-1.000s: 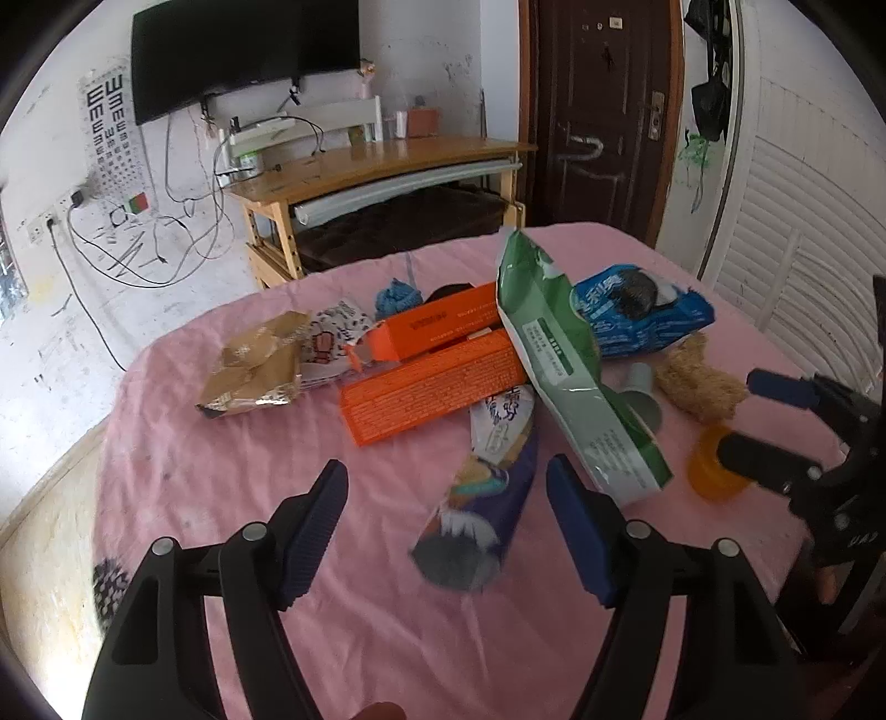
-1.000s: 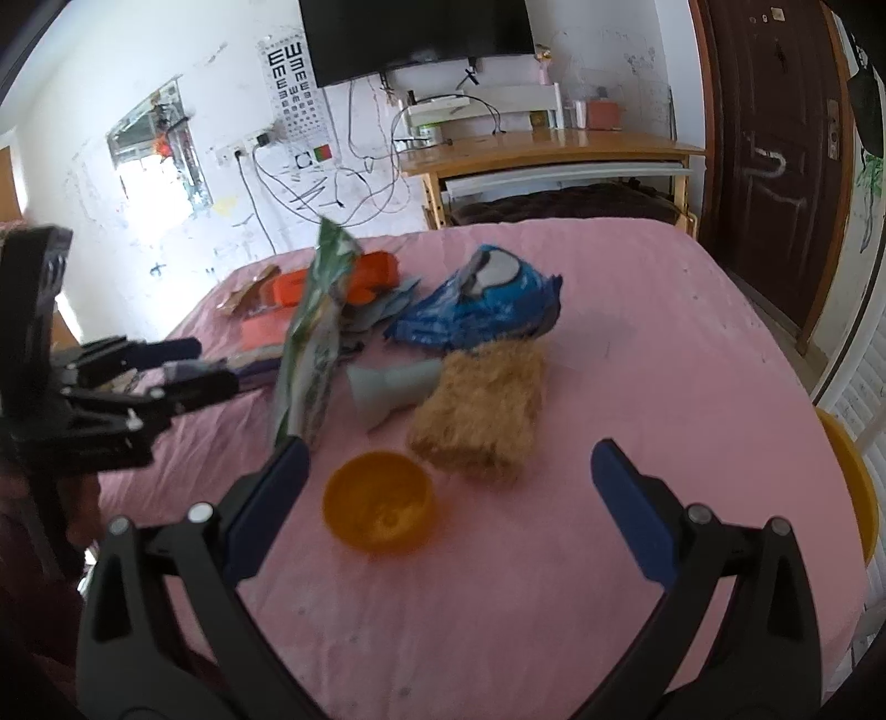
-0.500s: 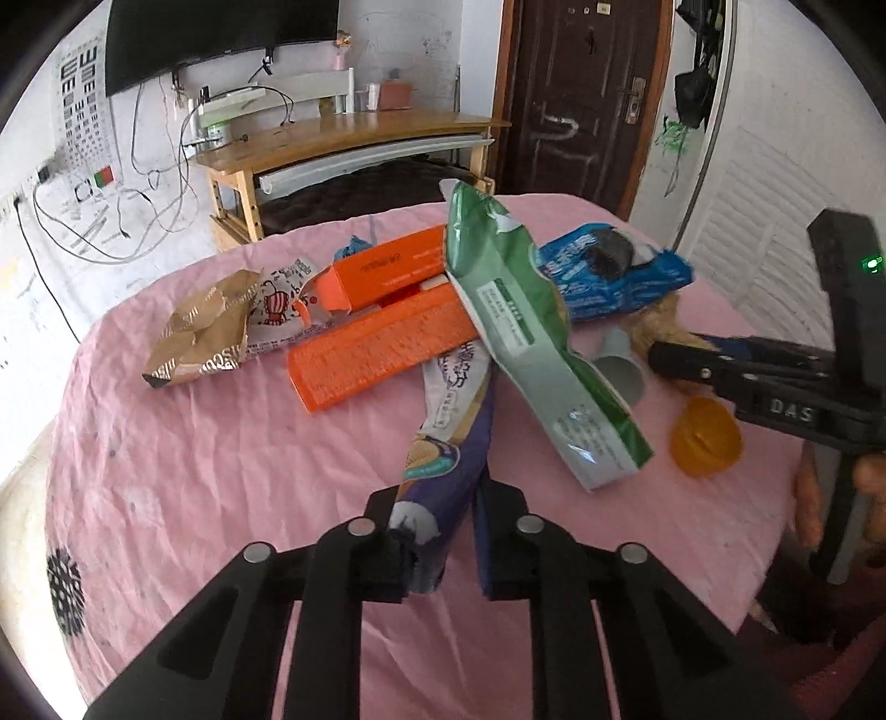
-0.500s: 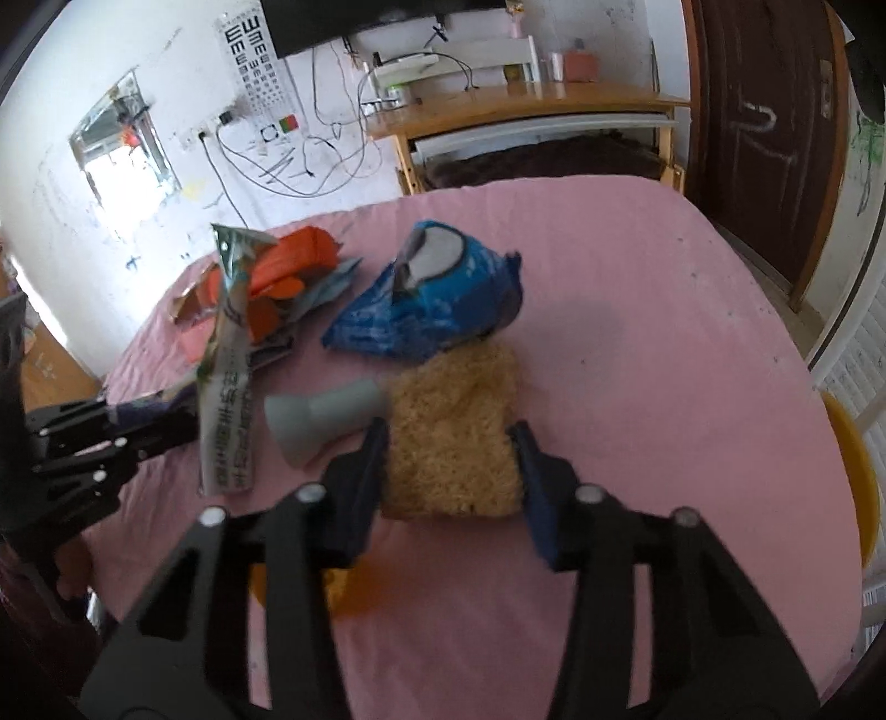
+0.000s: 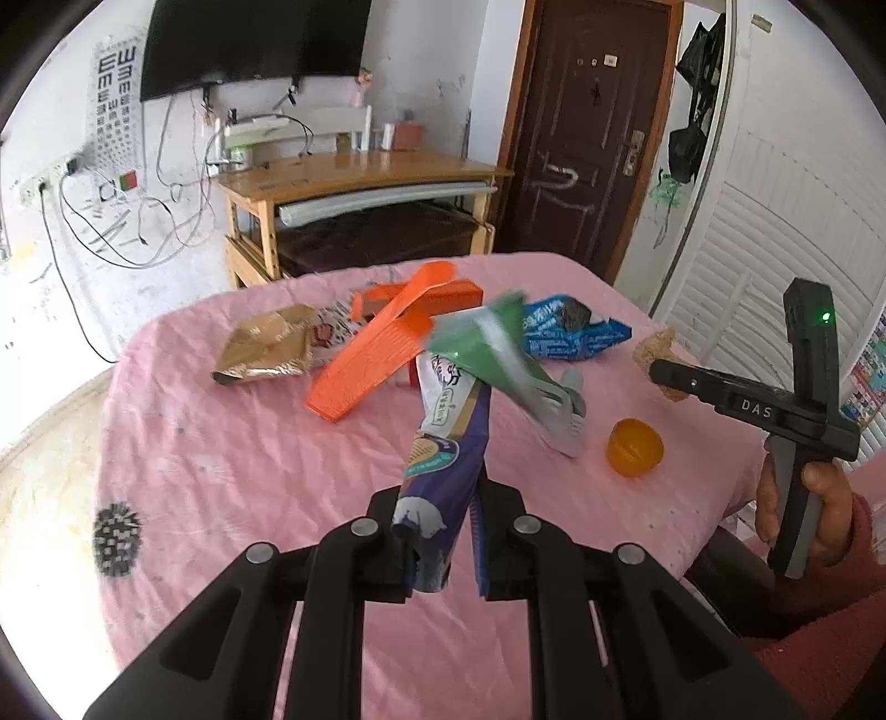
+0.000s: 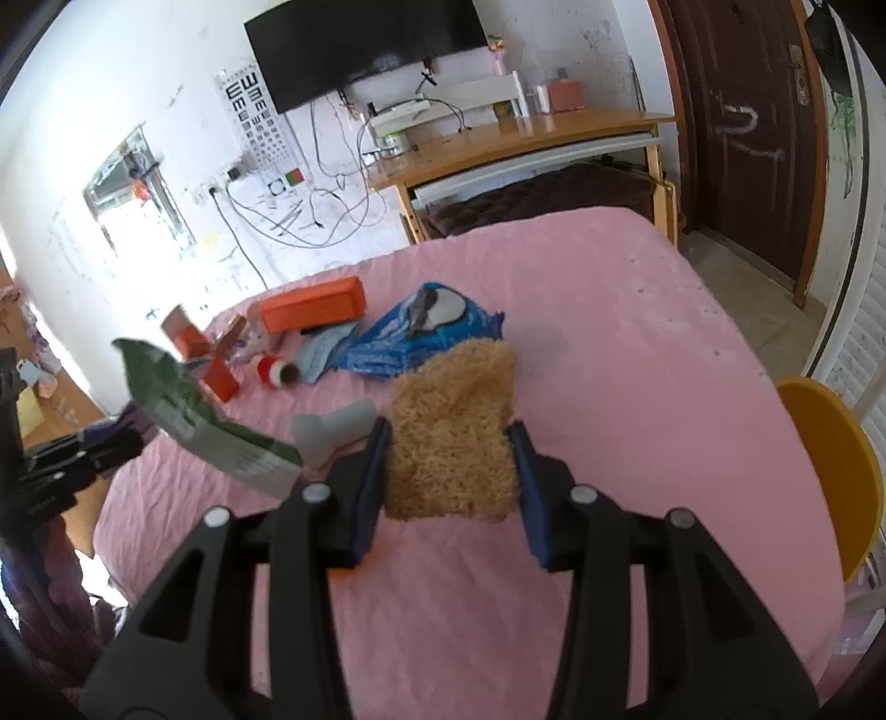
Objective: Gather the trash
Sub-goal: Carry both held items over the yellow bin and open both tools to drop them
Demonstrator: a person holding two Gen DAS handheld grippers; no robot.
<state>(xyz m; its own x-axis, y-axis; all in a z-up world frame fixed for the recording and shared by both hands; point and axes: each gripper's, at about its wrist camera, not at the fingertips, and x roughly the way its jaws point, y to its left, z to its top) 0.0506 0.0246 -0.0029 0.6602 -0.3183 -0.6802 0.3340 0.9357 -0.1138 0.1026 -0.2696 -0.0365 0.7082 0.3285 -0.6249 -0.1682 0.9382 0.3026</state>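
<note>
Between the left gripper (image 5: 443, 545) pads sits the lower end of a purple snack wrapper (image 5: 443, 443), jaws clamped tight on it; wrapper slants up off the cloth, its top end under a green bag (image 5: 498, 354) that tilts in mid-air, blurred. Right gripper (image 6: 449, 476) is closed on a tan fibrous sponge-like block (image 6: 451, 437), both blue pads pressing its sides; the block's underside is not visible, so lifted or resting, cannot tell.

Rest of the trash on the pink tablecloth (image 5: 221, 454): orange flat box (image 5: 368, 365) tilted, one end raised, second orange box (image 6: 313, 306) behind it, brown foil packet (image 5: 266, 349) at left, blue wrapper (image 6: 421, 332) just behind the block, grey cone-shaped piece (image 6: 332, 426) beside the right gripper's left finger, small orange cup (image 5: 634, 447) near the table's right edge. A small red-and-white roll (image 6: 277, 372) lies by the boxes. Cloth is wrinkled, with a dark round print (image 5: 115, 531) at the near-left corner.

Person's hand (image 5: 819, 498) in a dark red sleeve holds the right gripper's handle.

Room: wooden desk (image 5: 360, 171) behind the table, black wall TV (image 5: 249, 44), eye chart (image 5: 119, 105), loose cables on a scuffed white wall, dark brown door (image 5: 587, 127), white louvred panel at right, yellow chair (image 6: 830, 465) by the table's right side.
</note>
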